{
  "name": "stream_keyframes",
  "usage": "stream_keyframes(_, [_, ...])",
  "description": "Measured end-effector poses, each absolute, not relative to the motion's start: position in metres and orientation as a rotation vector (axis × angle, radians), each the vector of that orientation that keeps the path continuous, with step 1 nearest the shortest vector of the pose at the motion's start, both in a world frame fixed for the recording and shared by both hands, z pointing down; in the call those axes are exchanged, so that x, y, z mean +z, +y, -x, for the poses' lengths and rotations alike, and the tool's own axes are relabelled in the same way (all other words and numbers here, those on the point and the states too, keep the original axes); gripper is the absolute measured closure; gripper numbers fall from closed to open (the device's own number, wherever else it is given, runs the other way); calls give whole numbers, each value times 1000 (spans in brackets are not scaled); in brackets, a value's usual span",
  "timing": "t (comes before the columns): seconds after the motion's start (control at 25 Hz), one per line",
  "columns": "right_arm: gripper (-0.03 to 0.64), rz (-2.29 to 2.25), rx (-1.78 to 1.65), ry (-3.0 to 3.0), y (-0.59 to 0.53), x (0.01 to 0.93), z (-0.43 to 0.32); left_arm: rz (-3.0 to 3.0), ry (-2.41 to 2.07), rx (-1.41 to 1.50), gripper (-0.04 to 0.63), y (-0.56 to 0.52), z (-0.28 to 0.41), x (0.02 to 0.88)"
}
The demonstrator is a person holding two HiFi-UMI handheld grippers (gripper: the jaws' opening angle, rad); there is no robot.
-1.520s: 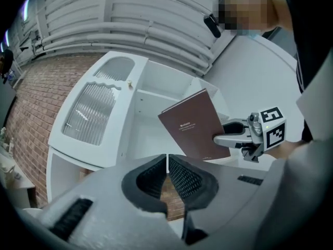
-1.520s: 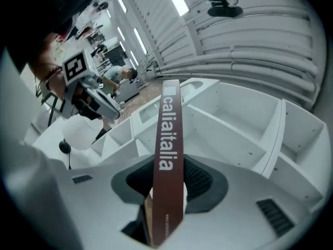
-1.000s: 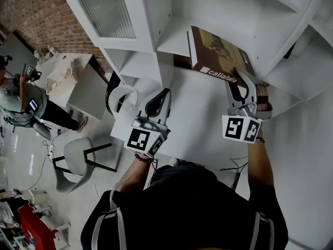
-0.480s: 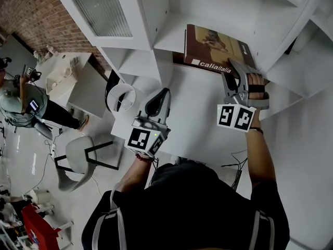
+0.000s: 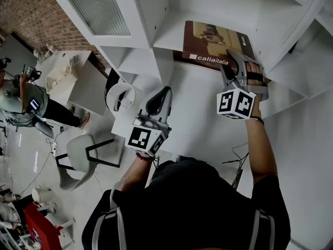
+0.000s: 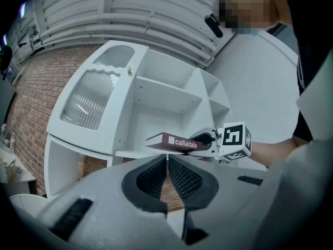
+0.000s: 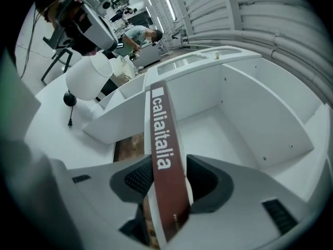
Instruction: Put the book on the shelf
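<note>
A brown book (image 5: pixel 217 45) with white lettering on its spine (image 7: pixel 162 145) is held flat at the mouth of a white shelf compartment (image 5: pixel 208 9). My right gripper (image 5: pixel 240 72) is shut on the book's near edge, its jaws pressing both covers. From the left gripper view the book (image 6: pixel 174 141) hangs just above the shelf board, with the right gripper (image 6: pixel 221 139) behind it. My left gripper (image 5: pixel 158 100) is lower left over the white desk (image 5: pixel 192 113); its jaws are shut and hold nothing (image 6: pixel 167 163).
A white desk lamp (image 5: pixel 120 95) stands on the desk left of my left gripper. The white shelf unit (image 6: pixel 171 92) has several open compartments and a ribbed glass door (image 5: pixel 99 9). A brick wall (image 5: pixel 36 20), a chair (image 5: pixel 78 158) and a person (image 5: pixel 21 105) at another table are to the left.
My right gripper has carried the book upward and further into the shelf opening. The left gripper has stayed in place.
</note>
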State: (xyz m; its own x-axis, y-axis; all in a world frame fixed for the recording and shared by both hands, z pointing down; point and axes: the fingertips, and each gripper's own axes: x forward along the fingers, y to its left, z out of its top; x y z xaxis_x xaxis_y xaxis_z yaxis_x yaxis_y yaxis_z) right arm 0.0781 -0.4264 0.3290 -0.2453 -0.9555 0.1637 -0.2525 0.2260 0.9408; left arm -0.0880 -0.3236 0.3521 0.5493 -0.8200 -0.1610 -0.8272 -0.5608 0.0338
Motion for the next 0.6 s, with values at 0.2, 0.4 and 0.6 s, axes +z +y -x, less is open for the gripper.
stream_keyframes(0.2, [383, -1101, -966, -1771, -439, 339, -77, 2743, 1444, 247, 567, -327, 85, 351])
stream_keyframes(0.4, [353, -1069, -862, -1838, -448, 342, -77, 2739, 1471, 237, 566, -336, 90, 359])
stream_keyframes(0.6, [347, -1003, -754, -1898, -451, 343, -74, 2759, 1453, 232, 566, -339, 85, 358])
